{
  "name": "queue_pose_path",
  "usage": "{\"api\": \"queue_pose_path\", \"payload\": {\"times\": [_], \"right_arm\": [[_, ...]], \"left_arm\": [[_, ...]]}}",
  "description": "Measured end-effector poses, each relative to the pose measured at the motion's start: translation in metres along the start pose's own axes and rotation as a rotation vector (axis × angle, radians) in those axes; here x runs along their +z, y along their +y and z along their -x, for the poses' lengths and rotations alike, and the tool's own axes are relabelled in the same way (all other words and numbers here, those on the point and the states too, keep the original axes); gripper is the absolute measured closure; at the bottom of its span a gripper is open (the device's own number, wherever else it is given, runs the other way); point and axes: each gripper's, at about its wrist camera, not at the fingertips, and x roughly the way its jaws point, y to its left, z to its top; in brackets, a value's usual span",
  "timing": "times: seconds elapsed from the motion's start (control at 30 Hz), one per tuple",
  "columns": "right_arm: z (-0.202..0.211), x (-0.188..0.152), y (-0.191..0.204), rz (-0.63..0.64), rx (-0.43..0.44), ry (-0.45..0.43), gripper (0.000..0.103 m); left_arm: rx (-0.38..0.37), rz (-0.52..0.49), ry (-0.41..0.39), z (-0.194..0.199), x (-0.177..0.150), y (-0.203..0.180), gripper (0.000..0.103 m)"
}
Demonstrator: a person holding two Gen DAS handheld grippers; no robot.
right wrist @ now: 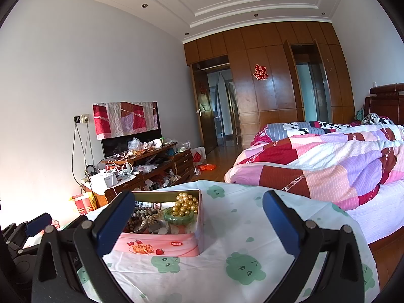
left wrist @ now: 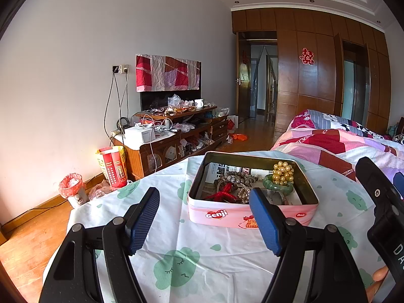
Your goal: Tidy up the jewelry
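Note:
A pink tin box (left wrist: 219, 214) stands open on a white cloth with green clouds (left wrist: 176, 265). It holds a gold bead cluster (left wrist: 282, 173), a green bangle (left wrist: 276, 185), a grey-brown bead bracelet (left wrist: 234, 176) and a red knotted cord (left wrist: 223, 193). My left gripper (left wrist: 204, 202) is open and empty, just in front of the box. My right gripper (right wrist: 198, 208) is open and empty, to the right of the box (right wrist: 174, 245). The gold beads (right wrist: 185, 204) and bangle (right wrist: 179, 218) show there too.
A bed with a patchwork quilt (right wrist: 328, 156) lies to the right. A cluttered wooden TV cabinet (left wrist: 176, 136) stands along the left wall. A red bag (left wrist: 113, 166) and a small bin (left wrist: 72, 186) sit on the wood floor. The right gripper's body (left wrist: 383, 202) is at the right edge.

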Motion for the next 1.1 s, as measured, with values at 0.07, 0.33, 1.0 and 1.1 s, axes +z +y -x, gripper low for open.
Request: {"api": "queue_pose_path", "payload": {"times": [0.07, 0.33, 1.0, 1.1], "right_arm": [[-0.0001, 0.0001, 0.0, 0.0, 0.0, 0.001, 0.0], [-0.0001, 0.0003, -0.0002, -0.001, 0.0, 0.001, 0.0], [-0.0008, 0.0003, -0.0025, -0.003, -0.002, 0.003, 0.0], [-0.0012, 0.0005, -0.0026, -0.003, -0.004, 0.004, 0.0]], "left_arm": [[0.001, -0.001, -0.001, 0.0002, -0.0001, -0.0006, 0.029], [0.004, -0.011, -0.002, 0.0003, -0.0012, 0.0, 0.029], [0.004, -0.024, 0.024, -0.0051, -0.0002, -0.0058, 0.029], [0.012, -0.021, 0.03, -0.0059, -0.0004, -0.0052, 0.029]]}}
